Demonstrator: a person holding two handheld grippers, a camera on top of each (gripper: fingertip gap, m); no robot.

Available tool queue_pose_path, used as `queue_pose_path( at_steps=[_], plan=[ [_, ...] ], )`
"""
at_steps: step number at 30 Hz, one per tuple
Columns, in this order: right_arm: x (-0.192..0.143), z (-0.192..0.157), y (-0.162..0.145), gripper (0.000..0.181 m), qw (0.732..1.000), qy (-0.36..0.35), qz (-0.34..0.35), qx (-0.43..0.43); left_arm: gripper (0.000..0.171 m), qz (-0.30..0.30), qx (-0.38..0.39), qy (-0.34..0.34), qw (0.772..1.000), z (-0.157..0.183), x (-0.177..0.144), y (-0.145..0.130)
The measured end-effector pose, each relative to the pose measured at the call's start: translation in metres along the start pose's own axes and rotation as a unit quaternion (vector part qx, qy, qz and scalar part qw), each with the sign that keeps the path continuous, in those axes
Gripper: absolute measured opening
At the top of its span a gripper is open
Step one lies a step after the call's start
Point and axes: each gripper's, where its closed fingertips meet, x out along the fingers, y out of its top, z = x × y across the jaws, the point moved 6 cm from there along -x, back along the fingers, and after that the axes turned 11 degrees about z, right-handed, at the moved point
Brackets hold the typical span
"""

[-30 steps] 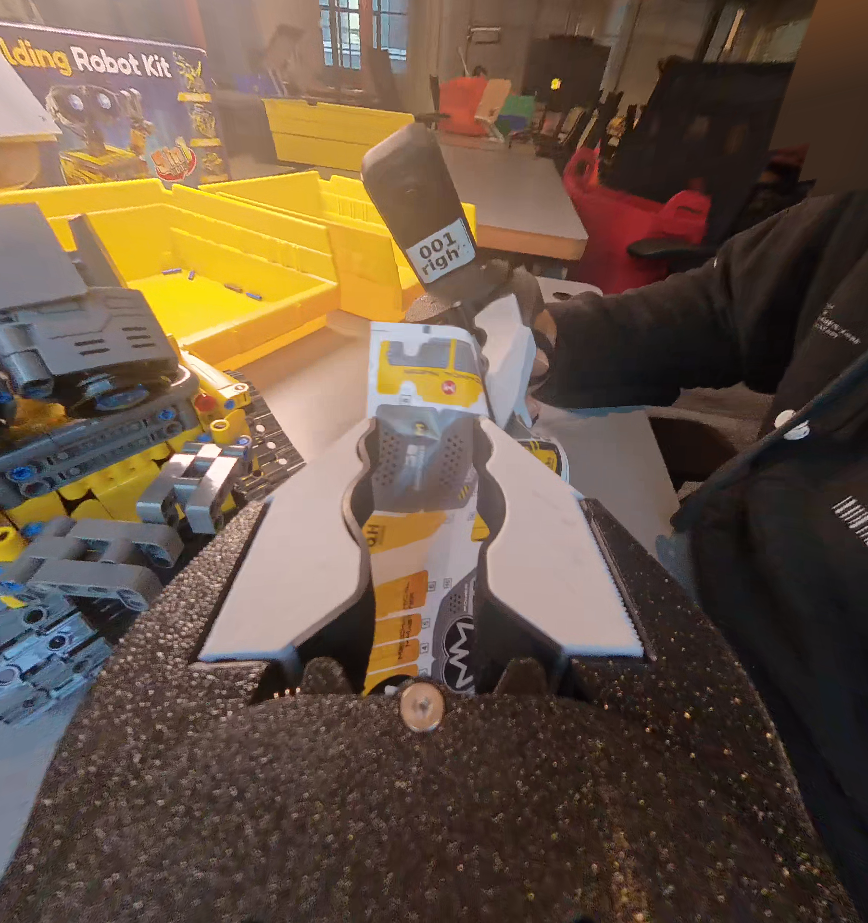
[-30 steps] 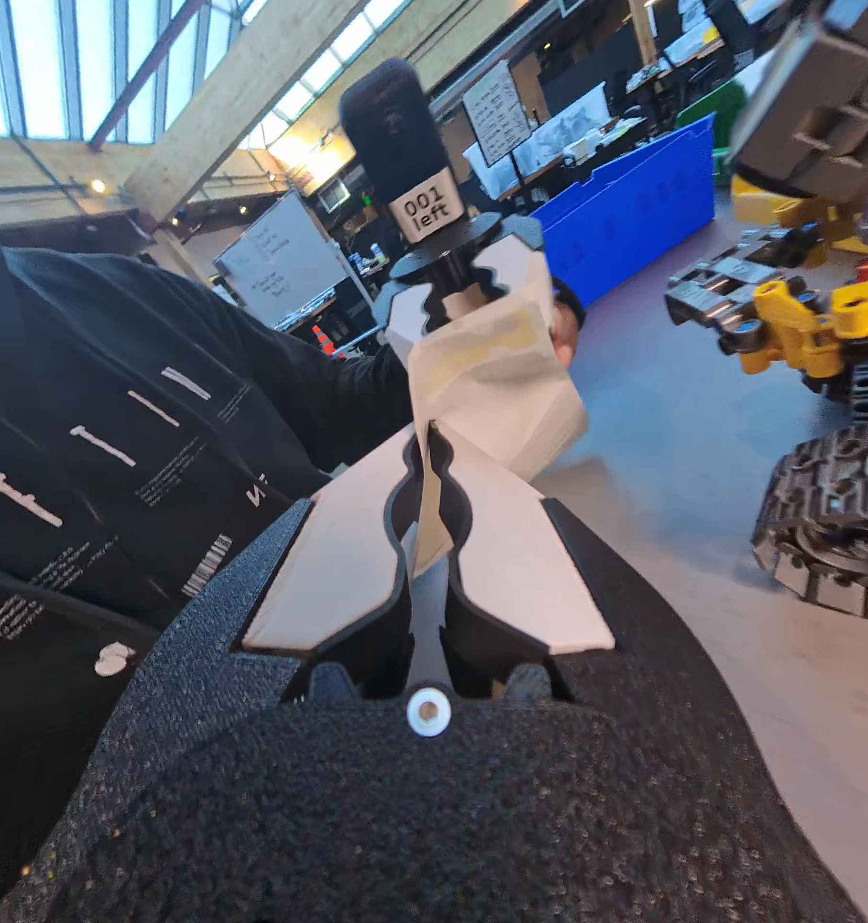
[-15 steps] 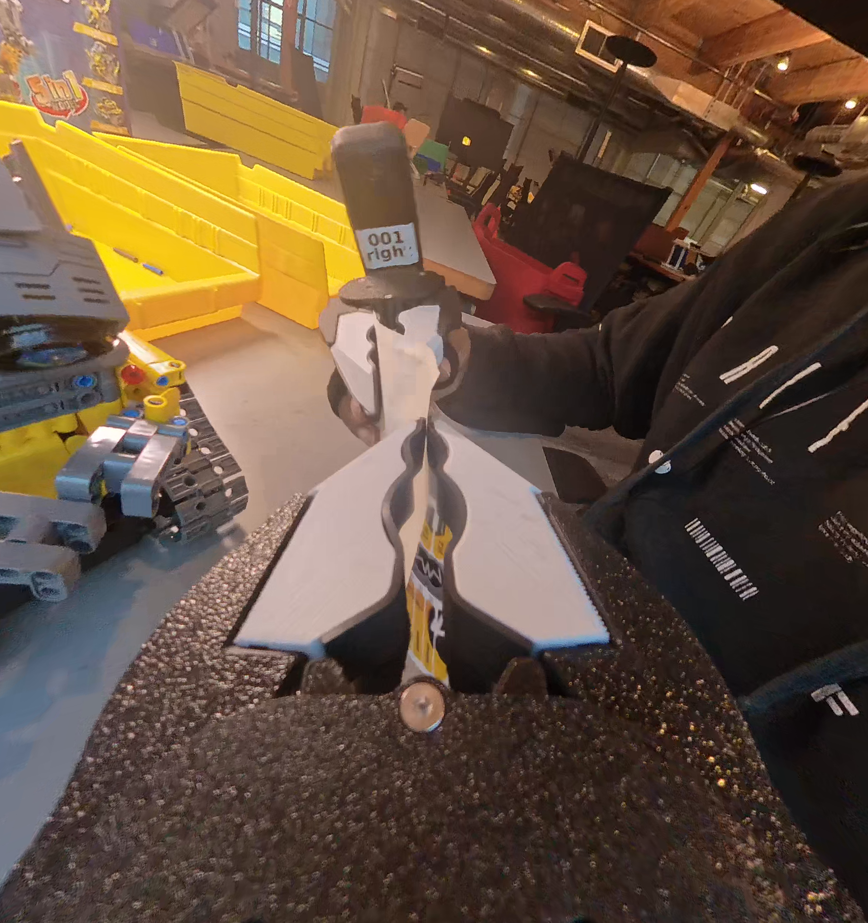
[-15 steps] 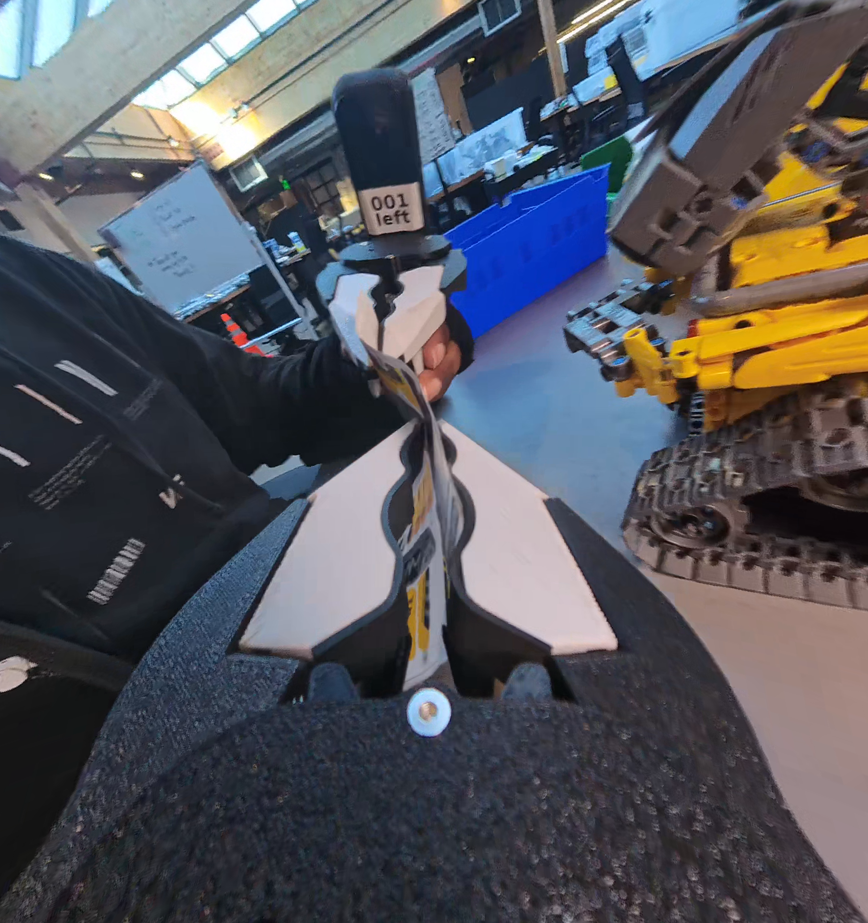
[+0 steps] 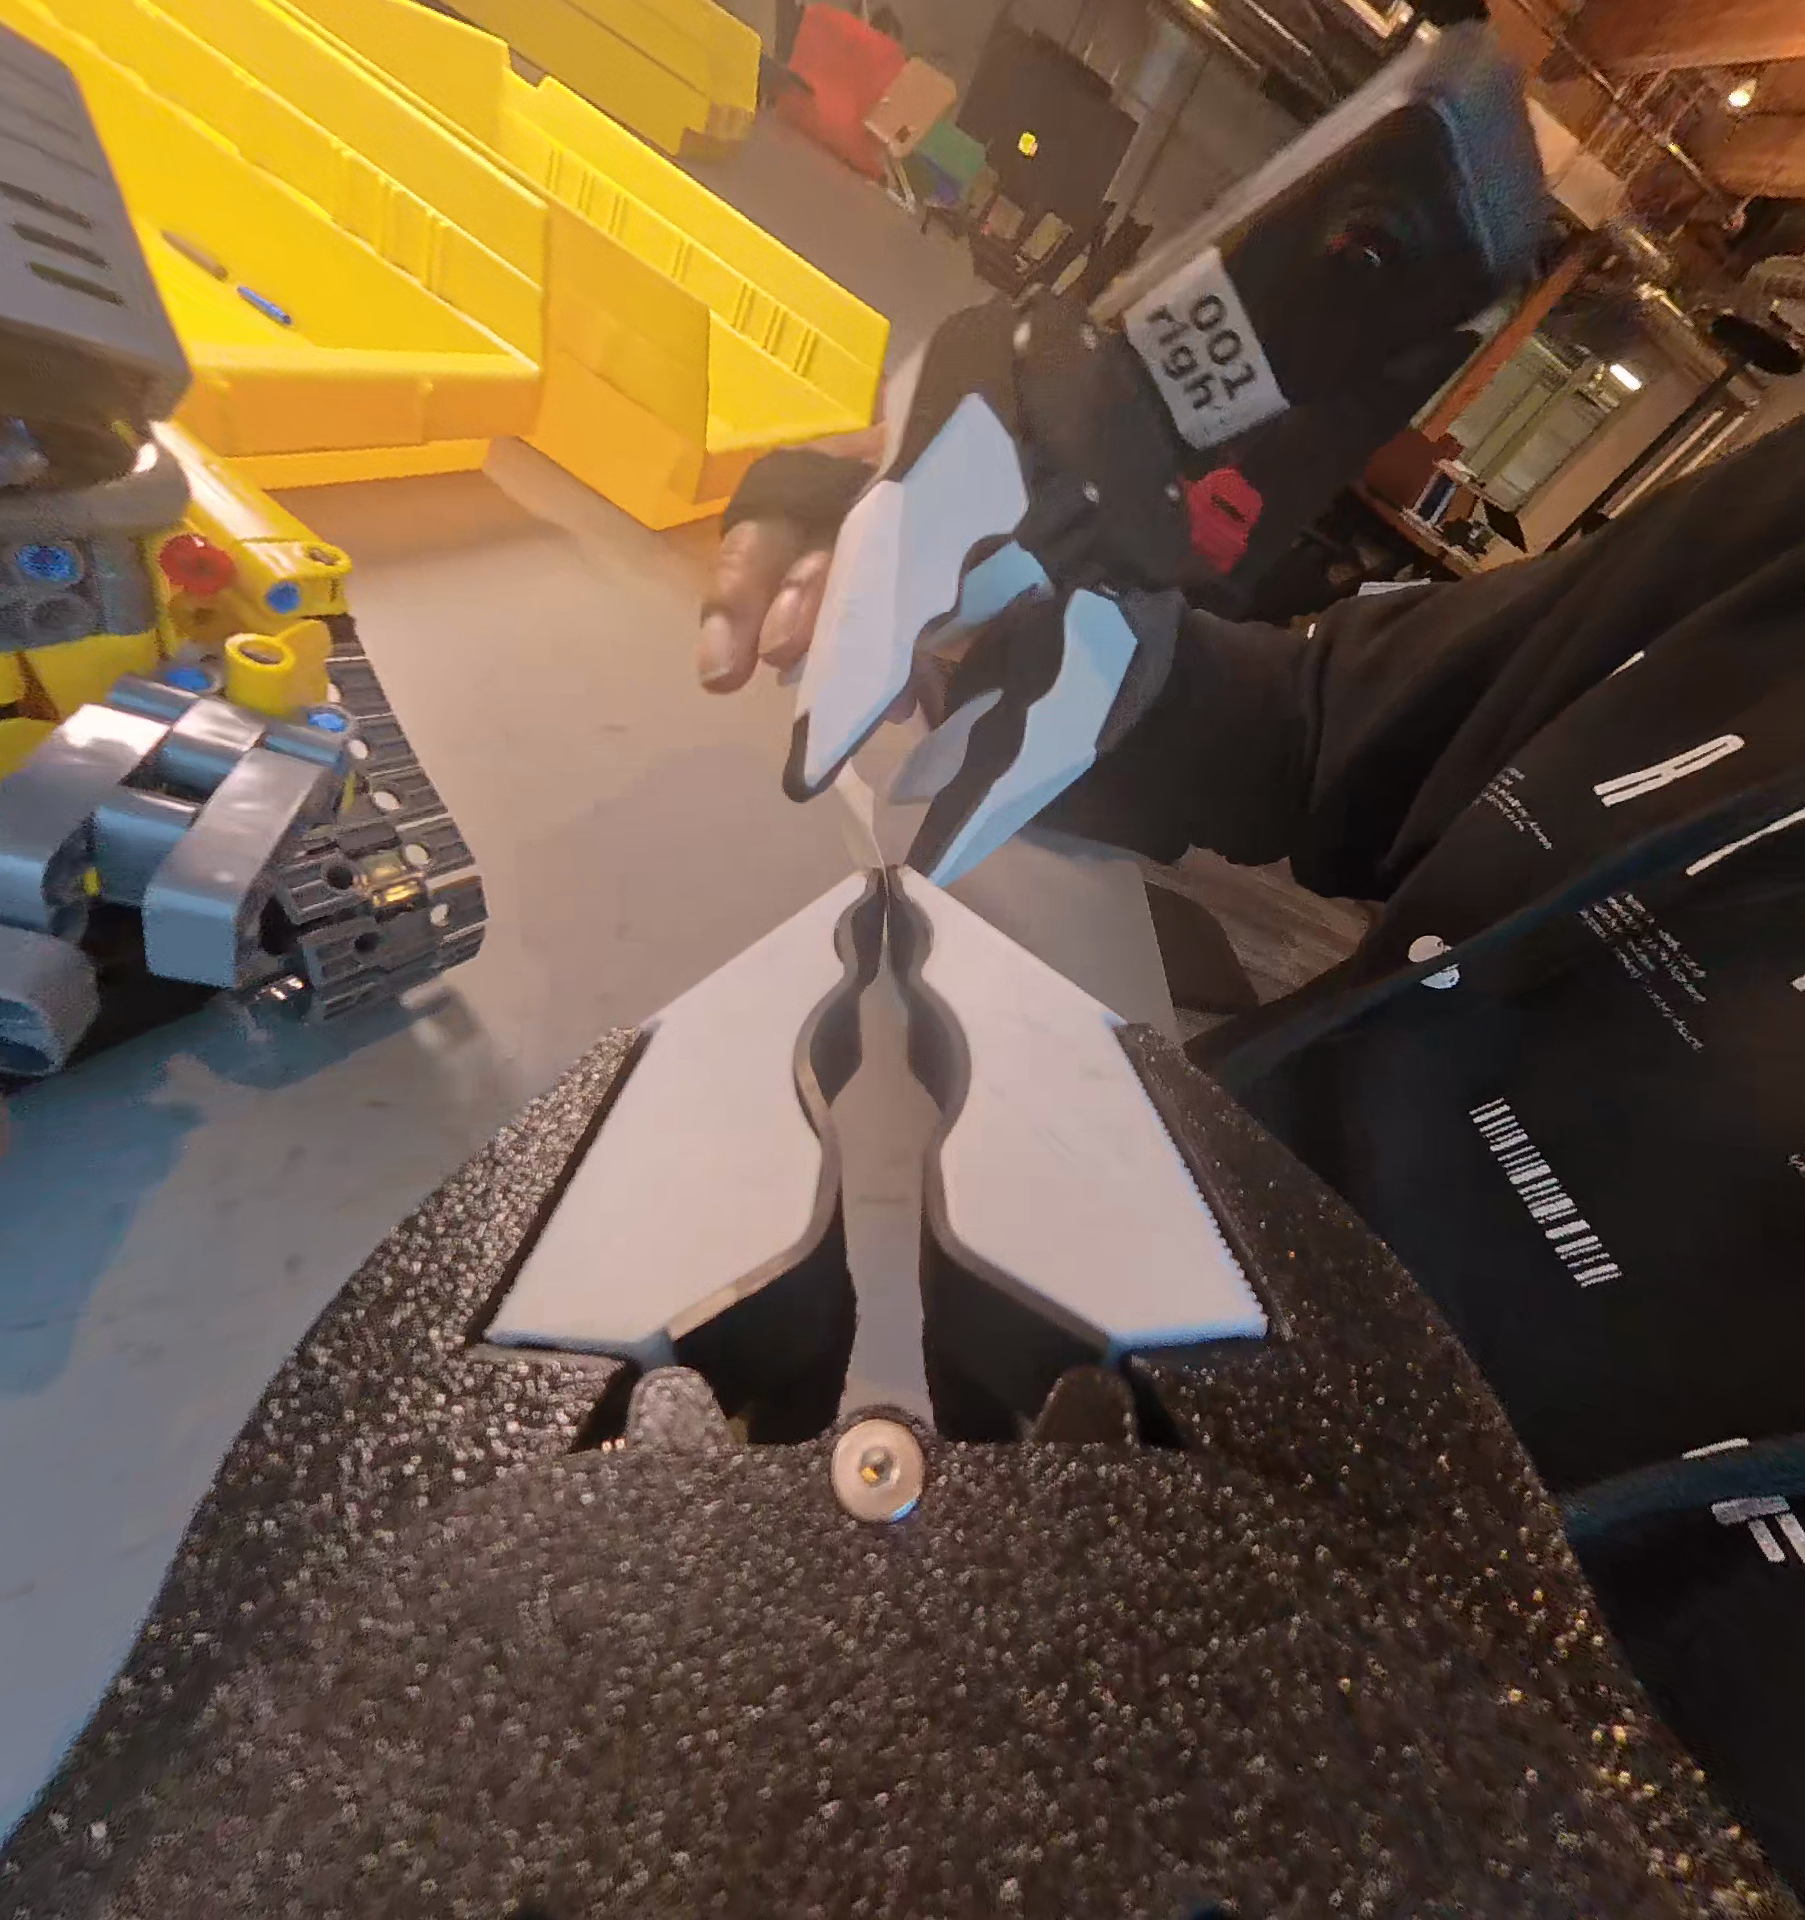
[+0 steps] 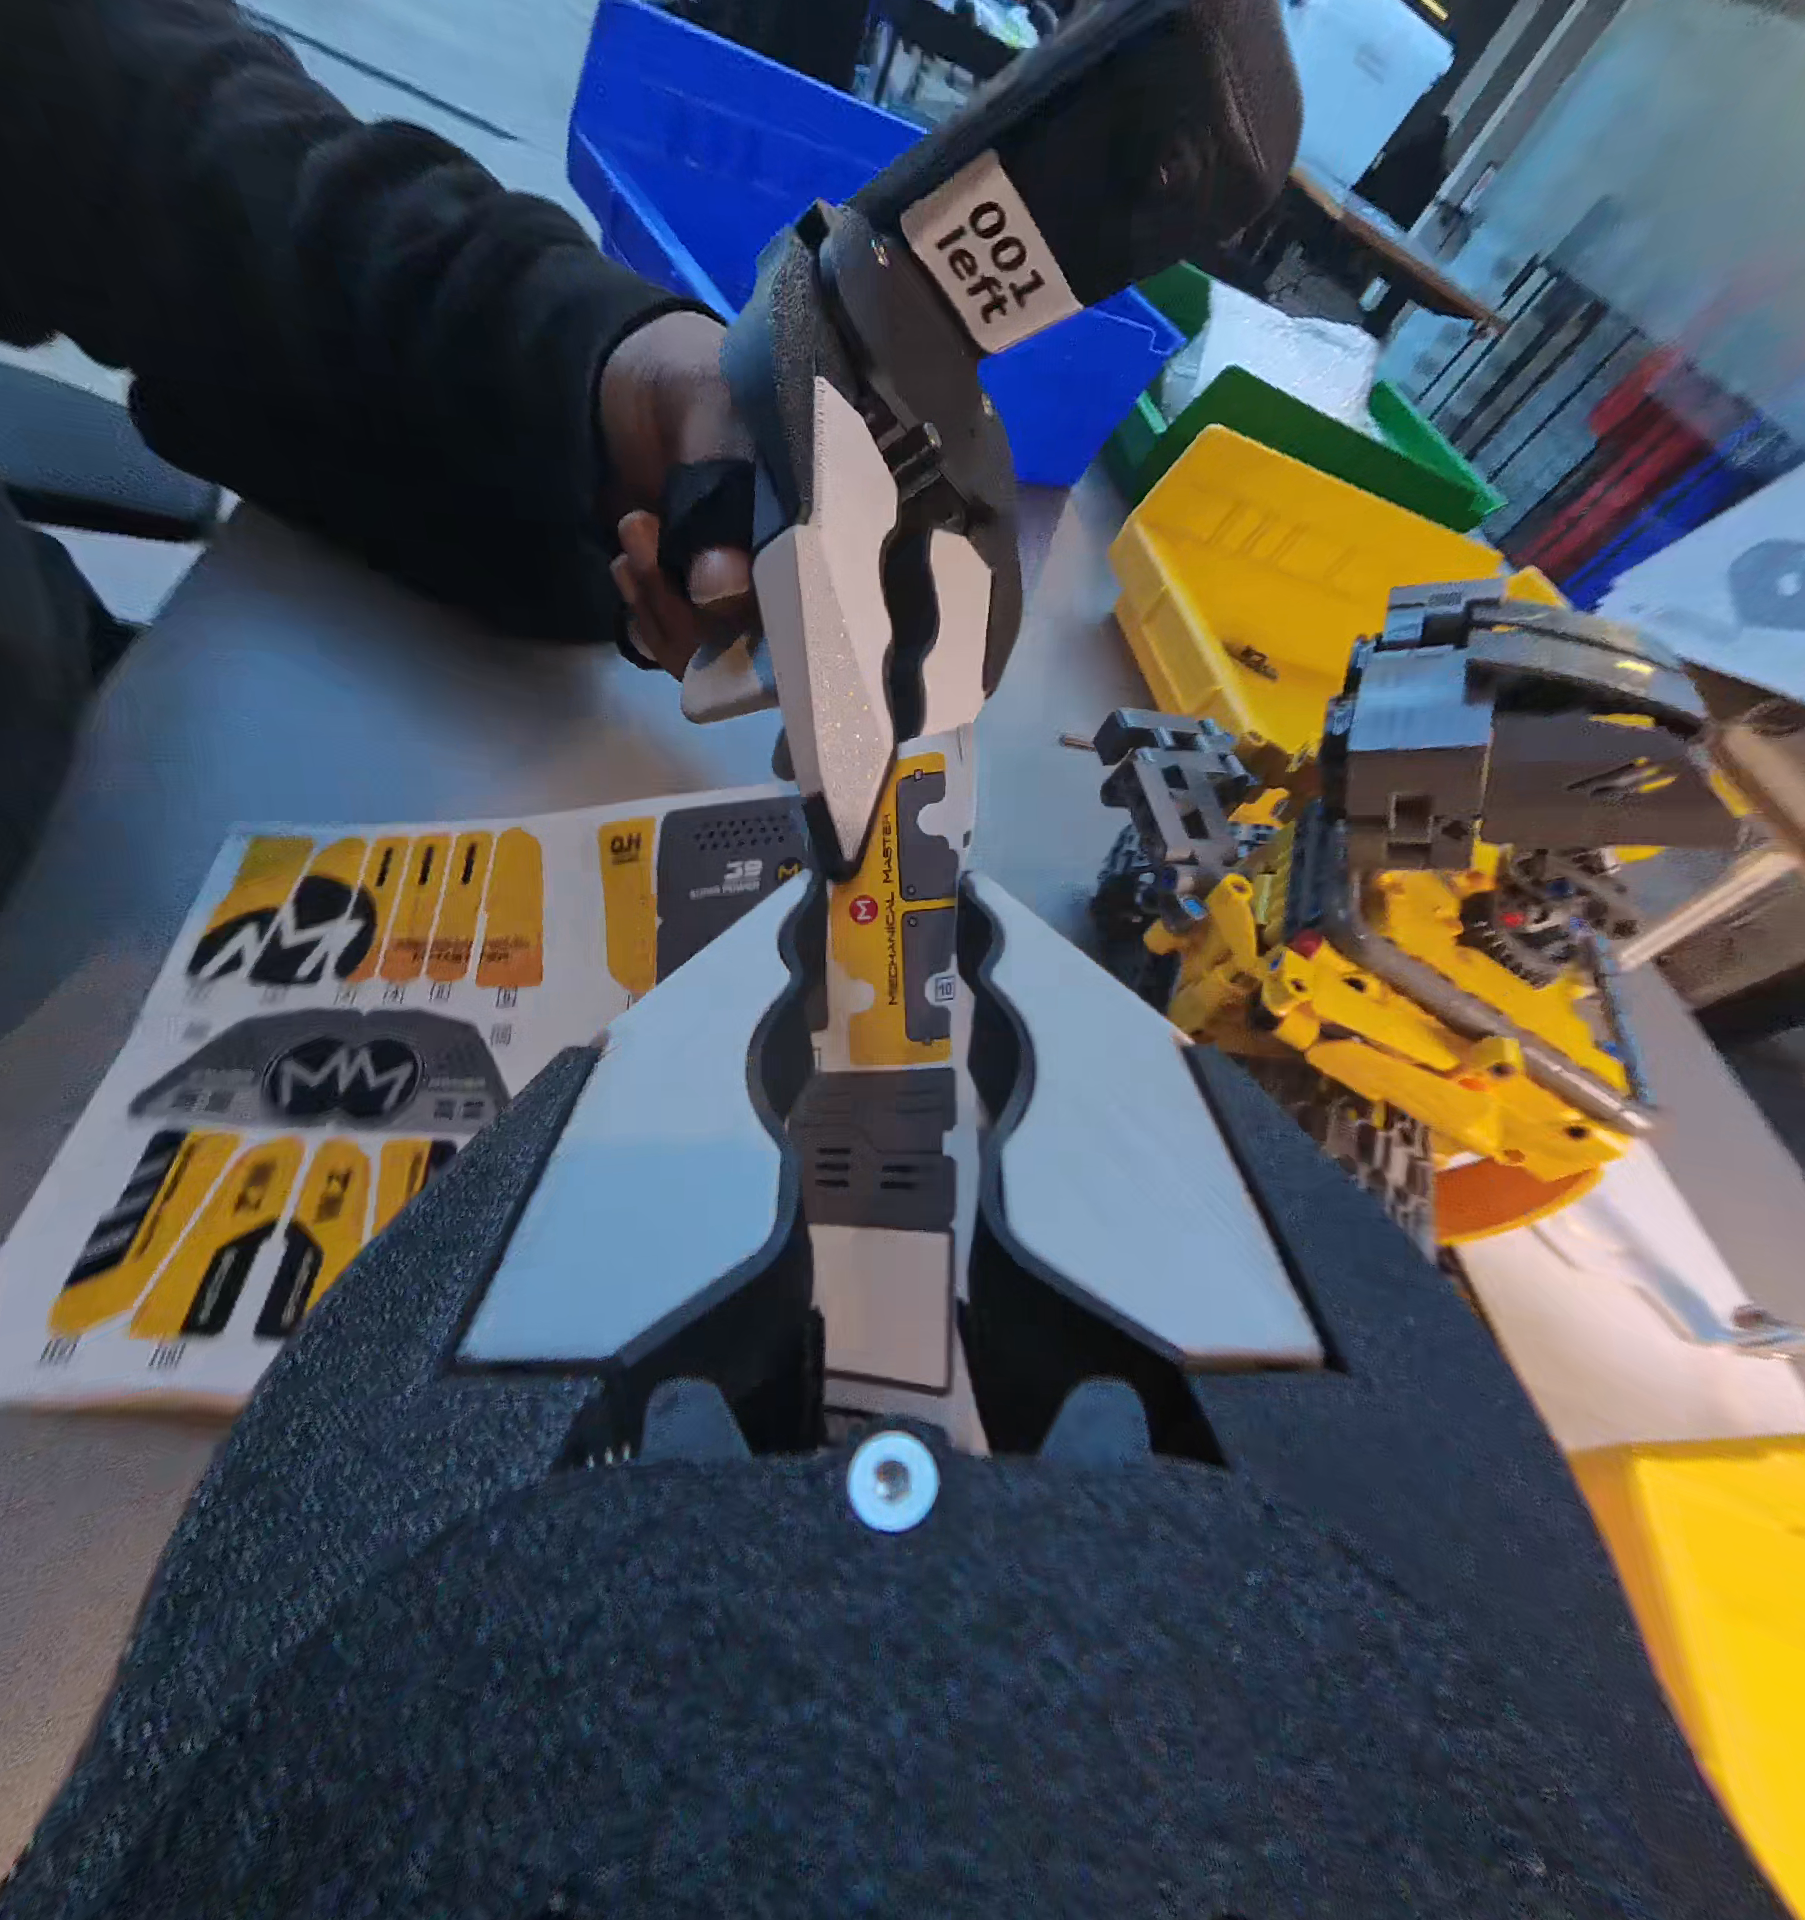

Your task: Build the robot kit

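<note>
A white sticker sheet (image 6: 358,1039) with yellow and grey decals lies nearly flat just above the grey table (image 6: 285,707). My left gripper (image 5: 882,883) is shut on one edge of the sheet, which shows there only as a thin edge-on line. The left gripper also shows in the right wrist view (image 6: 877,821), pinching the sheet's far edge. My right gripper (image 6: 887,888) is open, its fingers apart over the sheet, which shows through the gap. In the left wrist view the right gripper (image 5: 865,816) is open just beyond my left fingertips.
A yellow and grey brick-built tracked vehicle (image 5: 202,779) stands to the left of the left gripper and also shows in the right wrist view (image 6: 1397,987). Yellow bins (image 5: 410,260), a blue bin (image 6: 732,177) and a green bin (image 6: 1313,436) stand behind. A person's black sleeves are close by. Both grippers' tips are close together, under 4 cm apart.
The right gripper has opened and let go of the sheet. The sheet, held upright between both grippers before, has swung down nearly flat, still pinched by the left gripper.
</note>
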Motion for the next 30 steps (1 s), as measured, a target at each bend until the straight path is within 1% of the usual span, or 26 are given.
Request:
queue_pose_path(
  at_steps=[2,3,6,10,15,18,20,22,24,26,28,30],
  plan=[
    [-0.003,0.003,0.001,0.014,0.997,0.018,0.022,0.078,0.000,0.005,0.006,-0.014,1.000,0.003,-0.002,0.001],
    [-0.007,0.005,0.002,0.002,0.992,0.028,0.042,0.116,0.000,0.011,0.007,-0.022,1.000,0.005,-0.003,0.001],
    [-0.013,0.010,0.000,0.000,0.972,0.054,0.080,0.215,0.002,0.026,0.014,-0.043,0.999,0.011,-0.005,0.006],
    [-0.016,0.010,-0.002,0.000,0.950,0.079,0.106,0.282,0.002,0.026,0.032,-0.051,0.998,0.015,-0.007,0.006],
    [-0.021,0.012,-0.001,0.000,0.923,0.107,0.137,0.345,0.000,0.035,0.031,-0.059,0.997,0.016,-0.009,0.009],
    [-0.018,0.013,-0.006,0.000,0.912,0.107,0.134,0.371,0.000,0.030,0.037,-0.066,0.997,0.020,-0.006,0.007],
    [-0.014,0.013,-0.010,0.000,0.919,0.087,0.118,0.365,0.000,0.026,0.034,-0.066,0.997,0.019,-0.005,0.005],
    [-0.010,0.015,-0.011,0.006,0.937,0.051,0.102,0.331,0.000,0.028,0.017,-0.059,0.998,0.015,-0.005,0.005],
    [-0.012,0.023,-0.010,0.024,0.959,-0.007,0.093,0.266,0.000,0.034,-0.001,-0.037,0.999,0.007,-0.007,0.005],
    [-0.021,0.032,0.000,0.035,0.972,-0.057,0.110,0.201,0.000,0.040,-0.019,-0.009,0.999,-0.003,-0.009,0.006],
    [-0.031,0.036,0.013,0.038,0.978,-0.094,0.133,0.130,0.000,0.045,-0.037,0.016,0.998,-0.011,-0.011,0.006],
    [-0.033,0.030,0.022,0.038,0.985,-0.095,0.131,0.065,0.000,0.048,-0.044,0.029,0.997,-0.016,-0.012,0.006]
  ],
)
